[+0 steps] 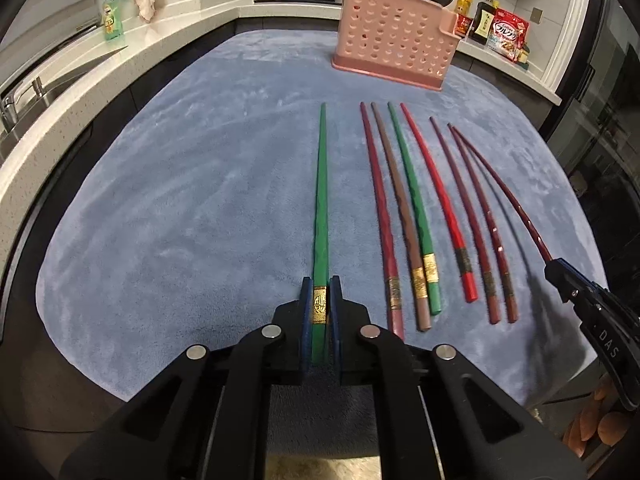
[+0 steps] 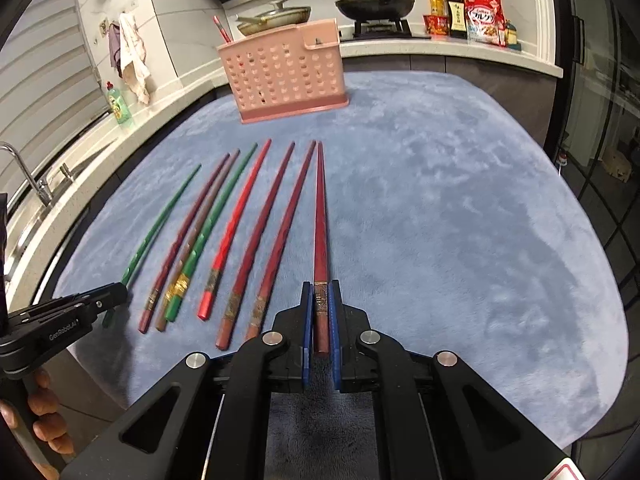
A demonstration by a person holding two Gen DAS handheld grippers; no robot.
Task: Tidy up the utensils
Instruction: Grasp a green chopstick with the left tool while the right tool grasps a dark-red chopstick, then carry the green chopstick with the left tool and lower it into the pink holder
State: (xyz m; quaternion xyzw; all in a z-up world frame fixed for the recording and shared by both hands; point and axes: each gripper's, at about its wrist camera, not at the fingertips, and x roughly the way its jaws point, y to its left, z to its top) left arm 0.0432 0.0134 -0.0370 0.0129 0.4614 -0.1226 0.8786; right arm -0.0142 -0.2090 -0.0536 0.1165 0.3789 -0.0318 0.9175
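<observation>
The left gripper [image 1: 320, 300] is closed on a green chopstick [image 1: 321, 200], its blue pads [image 1: 306, 308] pressing either side of the gold band near the thick end. The chopstick runs straight away from the gripper over the blue-grey cloth [image 1: 180, 200], its tip pointing toward the far side. The right gripper [image 2: 321, 304] is likewise clamped on a dark red chopstick [image 2: 320, 216], held at its patterned band, tip pointing far.

Between the two held chopsticks, six more lie side by side on the cloth with thick ends near: a maroon chopstick [image 1: 380, 216], a brown chopstick [image 1: 400, 216] touching a second green chopstick [image 1: 414, 208], a bright red chopstick [image 1: 436, 196], and two dark red-brown chopsticks [image 1: 476, 216].

At the far side of the cloth stands a pink perforated utensil holder [image 2: 284, 72]; one red chopstick [image 2: 221, 29] sticks out of its left end.

Behind it run a white counter [image 2: 440, 50], a stove with a black wok [image 2: 374, 4] and a lidded pan [image 2: 274, 16], and a green dish soap bottle [image 2: 118, 104] on the left near a faucet [image 2: 24, 172].
</observation>
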